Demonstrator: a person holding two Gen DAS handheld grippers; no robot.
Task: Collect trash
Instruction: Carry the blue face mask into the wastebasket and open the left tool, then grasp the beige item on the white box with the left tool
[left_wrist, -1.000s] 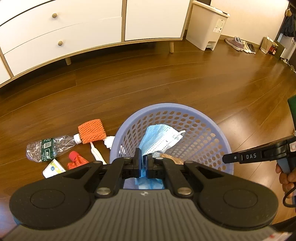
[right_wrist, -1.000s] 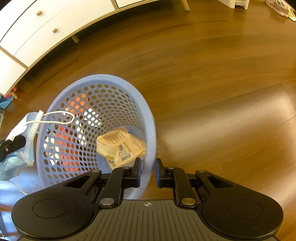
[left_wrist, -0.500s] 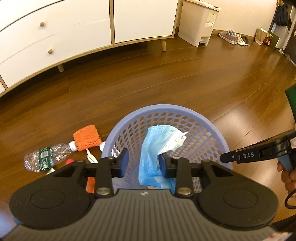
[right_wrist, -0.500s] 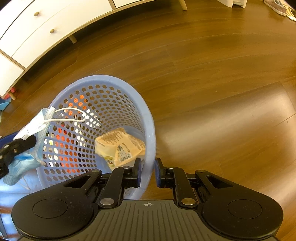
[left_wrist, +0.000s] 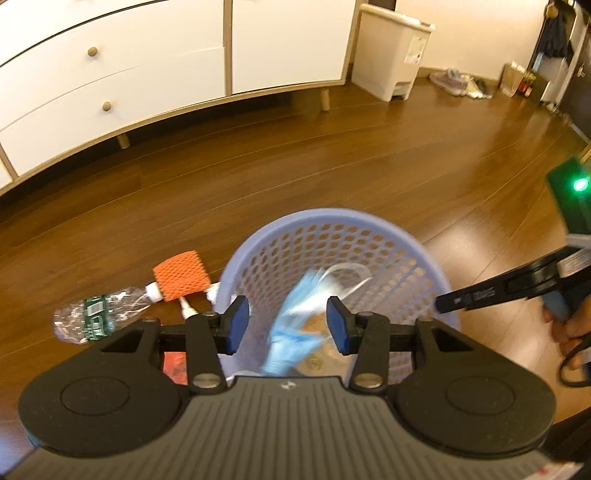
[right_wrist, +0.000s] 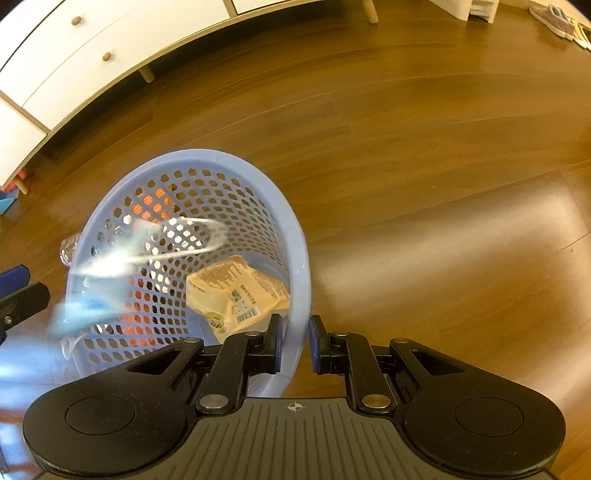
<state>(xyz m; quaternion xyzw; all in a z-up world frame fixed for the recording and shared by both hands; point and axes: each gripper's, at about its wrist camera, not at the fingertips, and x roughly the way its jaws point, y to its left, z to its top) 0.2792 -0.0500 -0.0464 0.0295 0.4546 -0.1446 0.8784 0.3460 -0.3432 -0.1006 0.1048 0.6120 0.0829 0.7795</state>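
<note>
My left claw is spread wide above the lavender basket, blurred blue mask loose between fingers; right claw pinches the basket rim.

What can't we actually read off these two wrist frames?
- Face mask: motion-blurred in both views; whether it has landed in the basket is unclear.
- Basket bottom: left view, blocked by the mask and the left gripper.
- Red item: left view, mostly hidden behind the gripper body.
- Bottle label: too small and blurred to read.
- Right gripper: grips the basket wall; contact partly hidden.
</note>
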